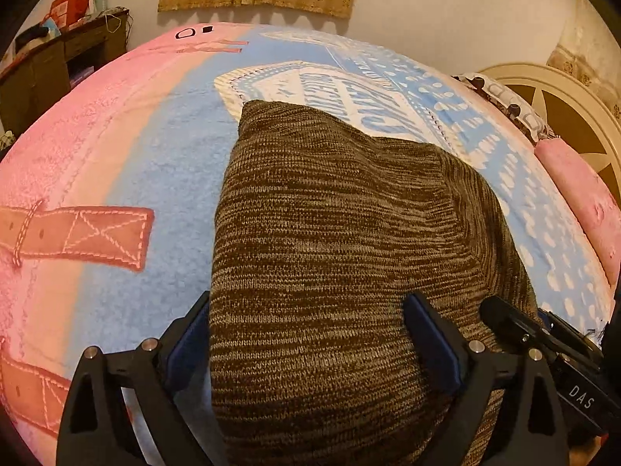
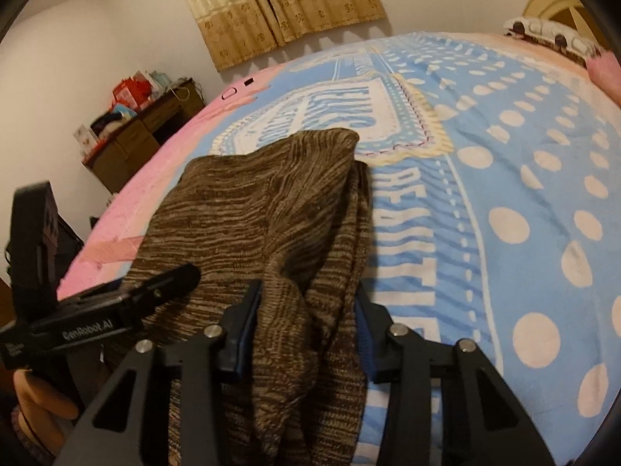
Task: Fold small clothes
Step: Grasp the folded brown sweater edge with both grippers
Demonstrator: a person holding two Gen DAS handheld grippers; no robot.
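My left gripper (image 1: 310,345) gapes wide around the brown knit (image 1: 349,233); my right gripper (image 2: 306,318) straddles its bunched fold, grip unclear; it lies crumpled on the bed (image 2: 504,194).

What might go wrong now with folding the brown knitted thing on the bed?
1. The right tongs have only a bunched ridge of the brown knit between them, so it may slip out or fold crooked.
2. The left tongs stand wide around the cloth, not pressing, so that side may stay behind.
3. Both tongs sit close together; they might bump or drag the fuzzy blanket.
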